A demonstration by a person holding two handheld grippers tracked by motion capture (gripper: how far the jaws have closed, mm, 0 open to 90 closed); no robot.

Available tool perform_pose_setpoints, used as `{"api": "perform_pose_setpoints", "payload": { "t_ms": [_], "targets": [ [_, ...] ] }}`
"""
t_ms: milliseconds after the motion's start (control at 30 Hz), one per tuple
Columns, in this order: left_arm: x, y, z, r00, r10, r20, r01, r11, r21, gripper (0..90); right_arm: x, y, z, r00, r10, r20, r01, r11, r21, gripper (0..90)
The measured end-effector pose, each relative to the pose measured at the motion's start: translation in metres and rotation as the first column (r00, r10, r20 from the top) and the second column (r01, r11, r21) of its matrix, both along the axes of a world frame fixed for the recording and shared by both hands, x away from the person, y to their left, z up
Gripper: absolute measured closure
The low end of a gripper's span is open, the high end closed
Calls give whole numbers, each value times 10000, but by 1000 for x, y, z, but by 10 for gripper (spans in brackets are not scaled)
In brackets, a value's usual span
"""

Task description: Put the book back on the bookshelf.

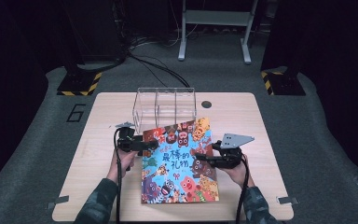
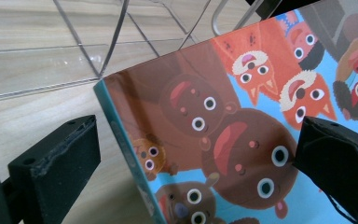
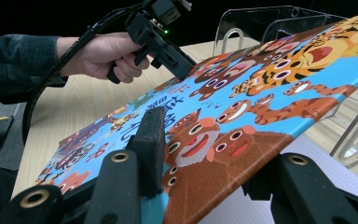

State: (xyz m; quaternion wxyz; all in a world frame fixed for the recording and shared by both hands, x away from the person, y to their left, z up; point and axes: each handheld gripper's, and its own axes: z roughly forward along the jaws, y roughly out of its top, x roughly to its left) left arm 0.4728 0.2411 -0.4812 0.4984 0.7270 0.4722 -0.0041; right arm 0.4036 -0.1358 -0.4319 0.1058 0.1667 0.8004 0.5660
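Colourful picture book, underside hidden, far corner masking clear rack.

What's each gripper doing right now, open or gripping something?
Left gripper: open, jaws straddling the picture book edge, no squeeze visible.
Right gripper: shut on the picture book's edge.

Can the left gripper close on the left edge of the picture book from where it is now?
Probably yes. The left gripper has its jaws open on either side of the picture book, at its spine edge, and nothing stands between them. The clear rack is behind.
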Motion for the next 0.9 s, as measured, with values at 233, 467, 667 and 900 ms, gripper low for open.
{"api": "perform_pose_setpoints", "payload": {
  "t_ms": [233,467,667,900],
  "targets": [
    [1,-5,4,10000,-66,22,66,10000,66,6,2,1,-1,10000,51,-63,-51,10000,79,577],
    [-1,1,2,9999,98,92,-97,9999,-84,90,7,-1,-5,9975,-107,-699,125,9996,259,579],
    [-4,7,3,9990,198,408,-205,9997,159,166,15,-4,-13,9747,-699,-2124,718,9974,11,576],
    [-9,10,8,9962,353,792,-371,9991,223,237,21,-5,-19,9331,-1301,-3352,1276,9914,-296,572]
  ]
}}
